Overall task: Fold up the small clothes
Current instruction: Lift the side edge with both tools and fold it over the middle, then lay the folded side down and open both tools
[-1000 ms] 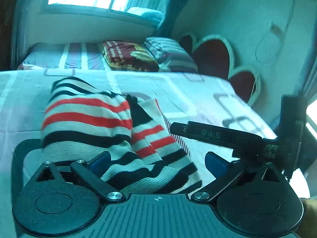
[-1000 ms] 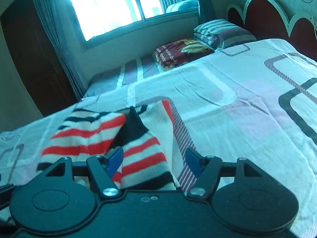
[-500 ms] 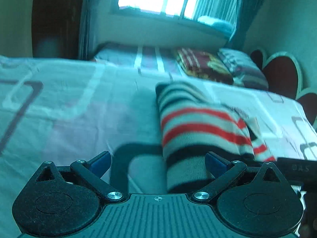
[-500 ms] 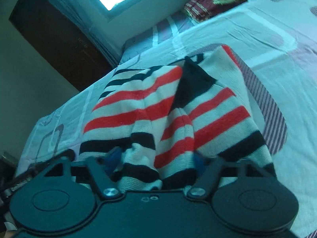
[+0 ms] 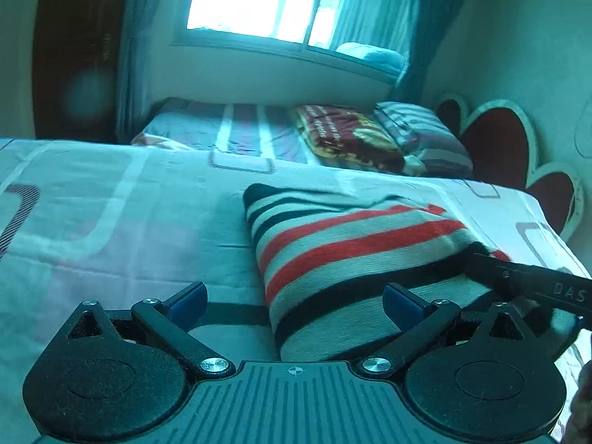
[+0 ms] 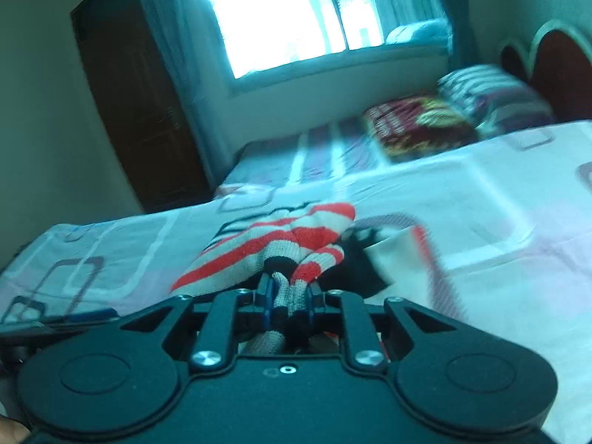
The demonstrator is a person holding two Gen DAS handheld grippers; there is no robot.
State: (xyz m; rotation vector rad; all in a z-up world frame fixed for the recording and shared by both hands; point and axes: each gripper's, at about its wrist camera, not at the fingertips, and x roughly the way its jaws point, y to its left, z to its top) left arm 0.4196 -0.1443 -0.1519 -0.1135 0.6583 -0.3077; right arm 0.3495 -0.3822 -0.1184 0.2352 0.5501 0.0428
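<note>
A small knitted garment with red, black and white stripes [image 5: 351,251] lies on the bed. In the left wrist view it sits folded over, right of centre. My left gripper [image 5: 294,299] is open and empty, low over the sheet, with the garment's near edge by its right finger. My right gripper [image 6: 290,296] is shut on a bunched edge of the striped garment [image 6: 281,248] and holds it lifted off the bed. Part of the right gripper shows at the right edge of the left wrist view [image 5: 536,285].
The bed has a pale sheet with square line patterns [image 5: 111,222]. A dark red pillow [image 5: 347,137] and a striped pillow [image 5: 421,137] lie at the head. A scalloped red headboard [image 5: 495,140] stands right. A window [image 5: 259,0] and a dark door [image 6: 137,103] are behind.
My right gripper has closed on the garment's edge and pulled it up. My left gripper has let go and shifted left, so the garment now lies to its right.
</note>
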